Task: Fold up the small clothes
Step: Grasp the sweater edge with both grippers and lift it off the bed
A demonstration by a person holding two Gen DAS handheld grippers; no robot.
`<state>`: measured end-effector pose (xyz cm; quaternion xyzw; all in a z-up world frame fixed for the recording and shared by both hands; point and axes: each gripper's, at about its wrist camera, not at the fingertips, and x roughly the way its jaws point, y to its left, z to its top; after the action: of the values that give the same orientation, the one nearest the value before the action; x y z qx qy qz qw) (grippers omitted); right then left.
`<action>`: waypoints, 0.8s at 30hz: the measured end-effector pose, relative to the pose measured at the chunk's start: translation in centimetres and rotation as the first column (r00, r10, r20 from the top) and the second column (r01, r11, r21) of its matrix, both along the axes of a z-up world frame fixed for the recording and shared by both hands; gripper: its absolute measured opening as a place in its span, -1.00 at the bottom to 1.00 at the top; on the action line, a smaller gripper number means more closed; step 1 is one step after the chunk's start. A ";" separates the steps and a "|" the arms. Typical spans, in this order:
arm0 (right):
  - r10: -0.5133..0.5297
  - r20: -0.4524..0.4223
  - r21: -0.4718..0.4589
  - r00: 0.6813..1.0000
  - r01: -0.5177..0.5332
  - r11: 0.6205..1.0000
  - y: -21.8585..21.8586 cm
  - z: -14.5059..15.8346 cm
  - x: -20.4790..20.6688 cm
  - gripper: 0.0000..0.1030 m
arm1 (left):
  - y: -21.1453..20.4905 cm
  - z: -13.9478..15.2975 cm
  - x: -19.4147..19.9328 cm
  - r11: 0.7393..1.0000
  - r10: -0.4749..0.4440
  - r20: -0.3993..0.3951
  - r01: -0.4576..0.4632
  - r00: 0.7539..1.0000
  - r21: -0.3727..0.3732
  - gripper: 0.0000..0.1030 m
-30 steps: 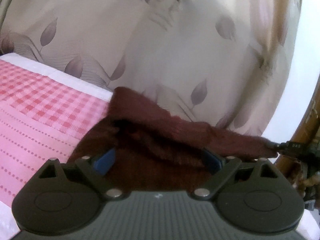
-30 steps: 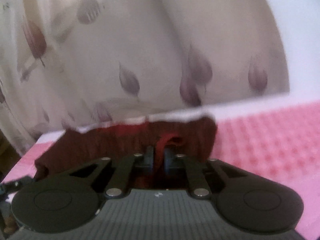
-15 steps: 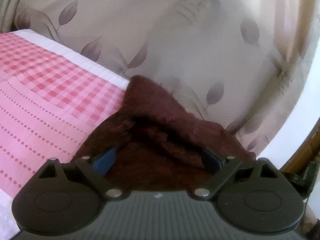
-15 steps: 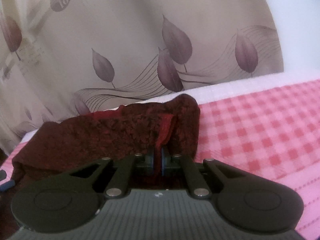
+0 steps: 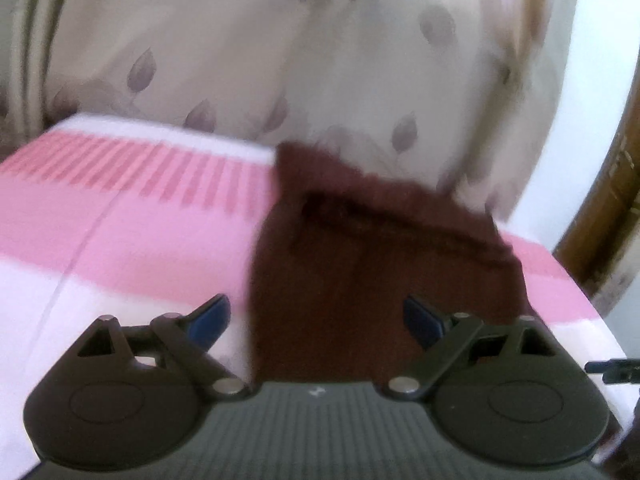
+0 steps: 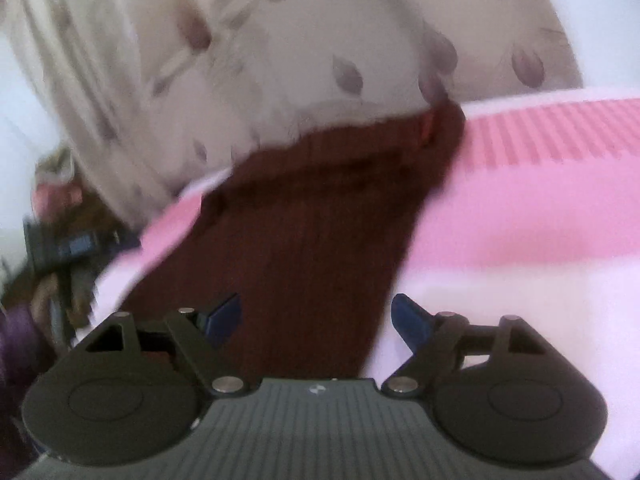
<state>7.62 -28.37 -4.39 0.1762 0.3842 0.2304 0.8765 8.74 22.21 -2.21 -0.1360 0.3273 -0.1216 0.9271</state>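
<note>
Both the left gripper (image 5: 318, 316) and the right gripper (image 6: 316, 316) stand with jaws spread wide, holding nothing. The dark maroon knitted garment (image 5: 372, 264) lies flat on the pink checked bedcover (image 5: 132, 216), stretching ahead between each pair of fingers. Behind hangs a leaf-patterned curtain (image 5: 280, 60); both views are blurred.

Soft daylight, heavy motion blur, fisheye-warped edges

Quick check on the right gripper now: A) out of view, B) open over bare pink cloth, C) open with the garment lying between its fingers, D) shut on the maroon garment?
C: the right gripper is open, its blue fingers spread either side of the maroon garment, which lies on the pink bedcover.
</note>
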 end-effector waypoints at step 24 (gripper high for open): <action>0.027 -0.148 0.301 0.989 0.019 0.953 1.8 -4.0 -4.9 -0.02 | 1.1 -4.3 -4.7 0.947 -0.254 -0.169 0.209 0.952 -0.243 0.51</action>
<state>2.68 -26.59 -8.44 0.3241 0.4099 0.2743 0.8073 4.04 23.31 -6.53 -0.2109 0.4160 -0.2520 0.8479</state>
